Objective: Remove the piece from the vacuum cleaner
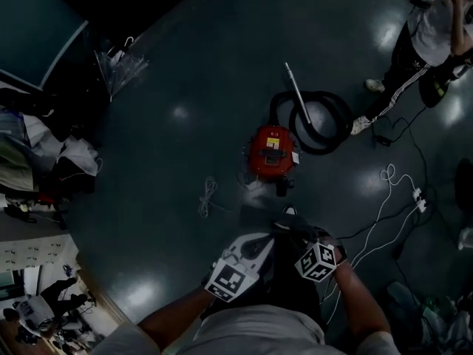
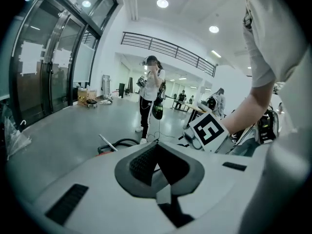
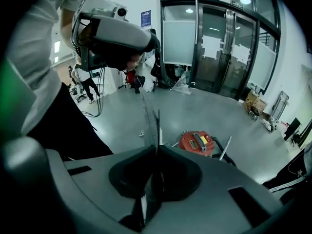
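Noted red vacuum cleaner on floor at frame centre, black hose and metal wand at its upper right. Holding left gripper and right gripper low in frame, both closed on nothing, well apart from it. Best to step closer, open jaws, steady the body, then pull the piece straight off.

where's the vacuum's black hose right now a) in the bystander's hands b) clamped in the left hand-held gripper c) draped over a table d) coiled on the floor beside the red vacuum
d: the head view shows the black flexible hose looped on the glossy dark grey floor right next to the red canister vacuum cleaner.
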`<state>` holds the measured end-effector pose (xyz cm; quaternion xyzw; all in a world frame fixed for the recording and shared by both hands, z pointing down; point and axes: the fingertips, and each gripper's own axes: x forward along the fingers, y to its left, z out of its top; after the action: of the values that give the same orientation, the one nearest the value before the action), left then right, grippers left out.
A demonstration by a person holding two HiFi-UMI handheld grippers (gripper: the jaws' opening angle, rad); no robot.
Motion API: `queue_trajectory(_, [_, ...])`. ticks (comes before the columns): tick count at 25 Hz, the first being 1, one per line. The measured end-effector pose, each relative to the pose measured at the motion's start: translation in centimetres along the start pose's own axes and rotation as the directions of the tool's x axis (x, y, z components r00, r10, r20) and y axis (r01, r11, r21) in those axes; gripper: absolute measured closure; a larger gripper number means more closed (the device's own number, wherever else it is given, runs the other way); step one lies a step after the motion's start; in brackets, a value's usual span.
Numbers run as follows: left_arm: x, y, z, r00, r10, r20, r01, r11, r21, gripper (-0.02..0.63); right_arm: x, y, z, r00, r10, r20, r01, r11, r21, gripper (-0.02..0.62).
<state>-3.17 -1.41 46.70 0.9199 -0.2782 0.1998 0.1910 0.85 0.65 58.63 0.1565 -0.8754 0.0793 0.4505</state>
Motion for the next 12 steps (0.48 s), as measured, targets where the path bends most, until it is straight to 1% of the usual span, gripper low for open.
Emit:
queue_trajectory(5, [-3.3, -3.2, 5.1, 0.998, -0.023, 0.065, 0.021, 0.999, 0.031, 0.600, -6.6, 3.2, 3.6, 1.000, 0.005, 0.022, -0.004, 0.999, -0.047, 0.555])
queue_trajectory(8, [-4.7, -4.3, 6.6, 0.995, -0.022, 0.096, 0.018, 0.999, 0.040, 0.600, -8.7, 5.3, 4.4, 1.000, 0.005, 0.018, -0.003, 0.998, -0.063, 0.555])
queue_trajectory(12, [-5.8, -5.3, 7.7, 0.992, -0.028, 0.121, 0.022, 0.998, 0.053, 0.600, -10.3, 6.3, 5.0, 1.000, -0.016, 0.012, 0.017, 0.998, -0.065, 0.555])
